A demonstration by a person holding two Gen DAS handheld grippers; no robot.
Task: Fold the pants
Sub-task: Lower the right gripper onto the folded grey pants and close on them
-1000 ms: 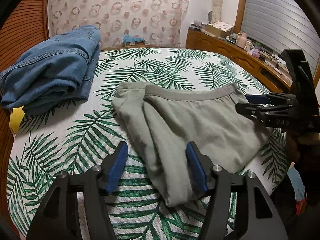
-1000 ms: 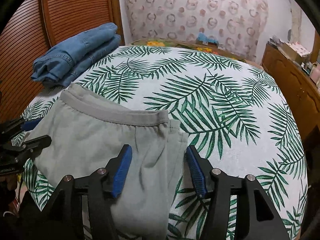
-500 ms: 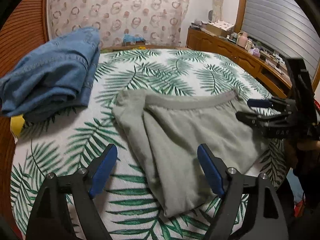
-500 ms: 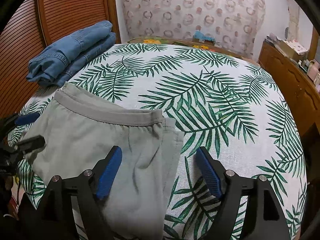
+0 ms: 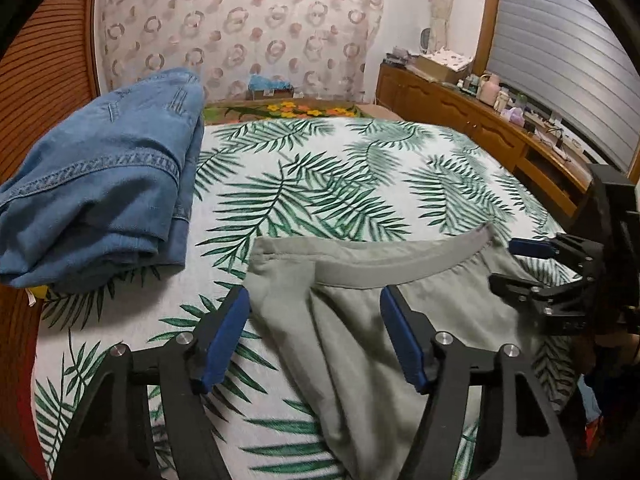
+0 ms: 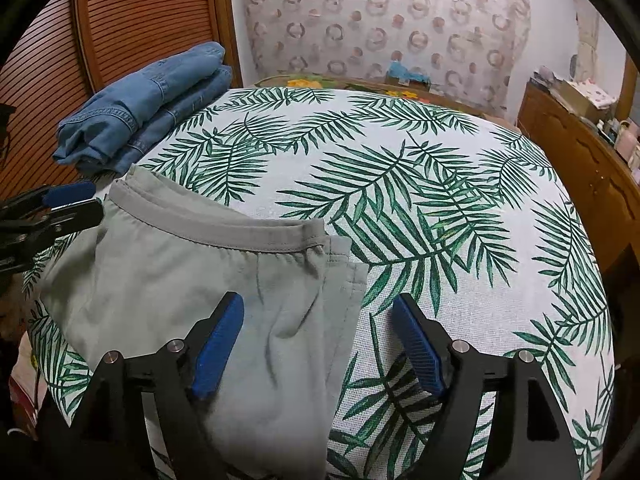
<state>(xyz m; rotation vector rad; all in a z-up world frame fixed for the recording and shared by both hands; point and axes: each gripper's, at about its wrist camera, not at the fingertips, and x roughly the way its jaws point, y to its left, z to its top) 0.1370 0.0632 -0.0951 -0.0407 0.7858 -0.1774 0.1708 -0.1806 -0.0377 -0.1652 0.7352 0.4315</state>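
Note:
Folded grey-green pants [image 5: 352, 344] [image 6: 160, 272] lie on the bed's near part, waistband [image 5: 400, 266] [image 6: 224, 230] away from me. My left gripper [image 5: 312, 300] hovers over the pants' left waistband corner. Its jaws are closing, with cloth below the gap and the pads touching nothing. The right gripper [image 6: 318, 300] stands open above the pants' right edge, holding nothing. Each wrist view shows the other tool at the side: the right gripper [image 5: 504, 263] by the waistband's right end, the left gripper [image 6: 94, 202] by its left end.
Folded blue jeans [image 5: 100, 200] [image 6: 144, 104] are stacked at the bed's far left. The palm-leaf sheet [image 5: 320, 168] [image 6: 440, 200] covers the bed. A wooden sideboard [image 5: 460, 108] with small items runs along the right. A louvred wooden door [image 6: 140, 20] stands at the left.
The left gripper moved forward from the pants' lower fold to the waistband corner; its jaws spread, then narrowed. The right gripper's jaws spread wider while it kept its place.

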